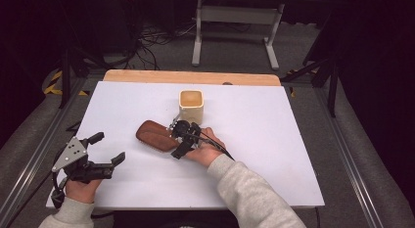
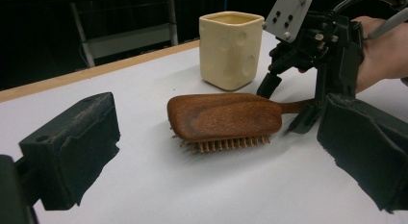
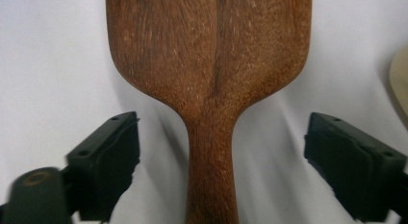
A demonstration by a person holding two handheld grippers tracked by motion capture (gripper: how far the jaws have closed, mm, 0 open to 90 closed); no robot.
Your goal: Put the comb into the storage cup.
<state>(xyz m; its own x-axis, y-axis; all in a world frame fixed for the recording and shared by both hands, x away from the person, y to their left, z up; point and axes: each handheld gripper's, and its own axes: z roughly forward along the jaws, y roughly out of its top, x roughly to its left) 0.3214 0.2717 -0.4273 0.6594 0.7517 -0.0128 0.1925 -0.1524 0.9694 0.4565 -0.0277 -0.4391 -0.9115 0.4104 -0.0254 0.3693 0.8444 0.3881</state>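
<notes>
Wooden hairbrush [image 1: 155,135] lies bristles-down mid-counter [image 1: 274,140], just near of the cream cup [image 1: 191,105]. Right tongs [image 1: 179,140] released, jaws straddling its handle without contact. Left tongs [image 1: 109,148] released, spread wide at near left

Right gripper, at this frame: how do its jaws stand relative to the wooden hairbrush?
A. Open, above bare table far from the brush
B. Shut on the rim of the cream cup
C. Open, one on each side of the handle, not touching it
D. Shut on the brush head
C: in the right gripper view the right gripper has its two black jaws spread, with white table showing between each jaw and the handle of the hairbrush.
</notes>
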